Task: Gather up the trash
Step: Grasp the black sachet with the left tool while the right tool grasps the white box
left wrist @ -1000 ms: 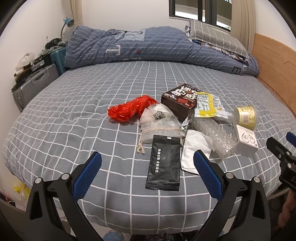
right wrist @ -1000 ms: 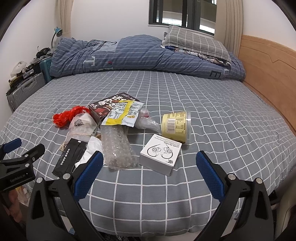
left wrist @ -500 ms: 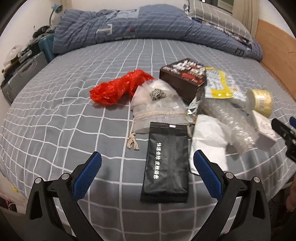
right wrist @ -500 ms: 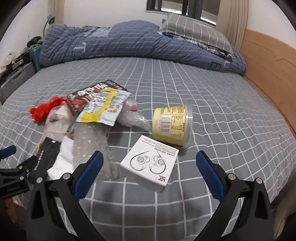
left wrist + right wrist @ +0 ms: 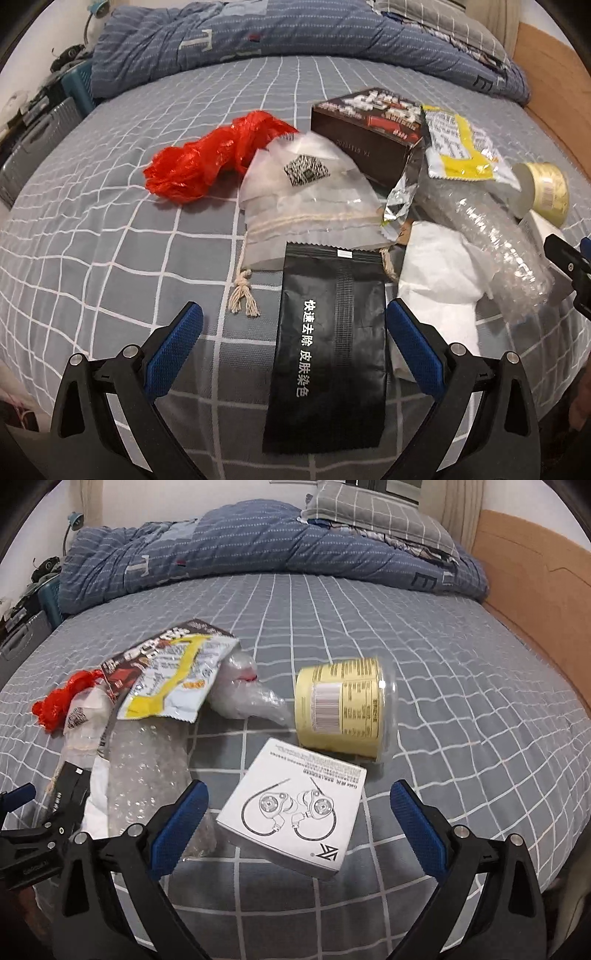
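Observation:
Trash lies in a heap on the grey checked bed. In the left wrist view my left gripper (image 5: 293,341) is open and straddles a black sachet (image 5: 328,350). Beyond it lie a clear drawstring pouch (image 5: 306,206), a red plastic bag (image 5: 218,155), a dark brown box (image 5: 369,125), a yellow wrapper (image 5: 456,147) and bubble wrap (image 5: 491,240). In the right wrist view my right gripper (image 5: 299,823) is open around a white earphone box (image 5: 295,805), just above it. A yellow tub (image 5: 343,705) lies on its side behind the box.
A blue duvet (image 5: 258,542) and a checked pillow (image 5: 373,513) are piled at the far end of the bed. A wooden headboard (image 5: 532,590) runs along the right. Suitcases (image 5: 33,147) stand beside the bed on the left.
Both grippers have moved forward and down toward the trash. The left one has closed in over the black sachet, the right one over the white earphone box. Both stay open.

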Motion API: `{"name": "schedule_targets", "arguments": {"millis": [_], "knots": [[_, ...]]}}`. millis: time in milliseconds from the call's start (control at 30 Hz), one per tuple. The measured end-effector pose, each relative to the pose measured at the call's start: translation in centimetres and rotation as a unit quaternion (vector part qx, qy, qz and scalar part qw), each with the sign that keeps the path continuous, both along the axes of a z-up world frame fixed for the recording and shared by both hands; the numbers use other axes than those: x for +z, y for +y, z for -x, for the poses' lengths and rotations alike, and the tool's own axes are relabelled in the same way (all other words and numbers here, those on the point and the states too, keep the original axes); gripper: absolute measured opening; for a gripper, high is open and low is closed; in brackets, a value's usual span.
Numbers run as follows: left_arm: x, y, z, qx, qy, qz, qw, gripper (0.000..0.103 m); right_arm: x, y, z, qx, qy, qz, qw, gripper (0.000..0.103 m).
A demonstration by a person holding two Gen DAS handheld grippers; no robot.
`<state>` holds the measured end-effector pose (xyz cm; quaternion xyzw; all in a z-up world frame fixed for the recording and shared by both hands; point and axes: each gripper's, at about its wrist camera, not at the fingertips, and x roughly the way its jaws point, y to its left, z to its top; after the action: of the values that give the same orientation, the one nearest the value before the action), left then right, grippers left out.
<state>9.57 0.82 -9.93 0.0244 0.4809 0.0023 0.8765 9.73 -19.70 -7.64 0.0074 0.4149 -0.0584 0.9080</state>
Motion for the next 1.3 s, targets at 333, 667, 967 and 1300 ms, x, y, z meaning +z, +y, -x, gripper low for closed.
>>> {"name": "schedule_targets", "arguments": {"millis": [333,667,967,1300], "knots": [[-0.7,0.3,-0.3,0.008,0.010,0.002,0.9999,0.096,-1.1,0.5,-0.5,-0.006,0.016,0.000,1.000,0.088],[-0.5,0.0,0.1,-0.018,0.024,0.031,0.9991,0.061,-1.7,0.5,-0.6,-0.008,0.025,0.002,1.000,0.080],[0.1,-0.2,0.7,-0.032,0.026,0.042,0.9983,0.020,-1.6,0.6,-0.7,-0.007,0.027,0.006,1.000,0.078],[2.1,-0.1,1.7,-0.040,0.005,0.058,0.9975,0.007,-0.7,0.4,0.0,-0.007,0.020,-0.004,1.000,0.078]]}}
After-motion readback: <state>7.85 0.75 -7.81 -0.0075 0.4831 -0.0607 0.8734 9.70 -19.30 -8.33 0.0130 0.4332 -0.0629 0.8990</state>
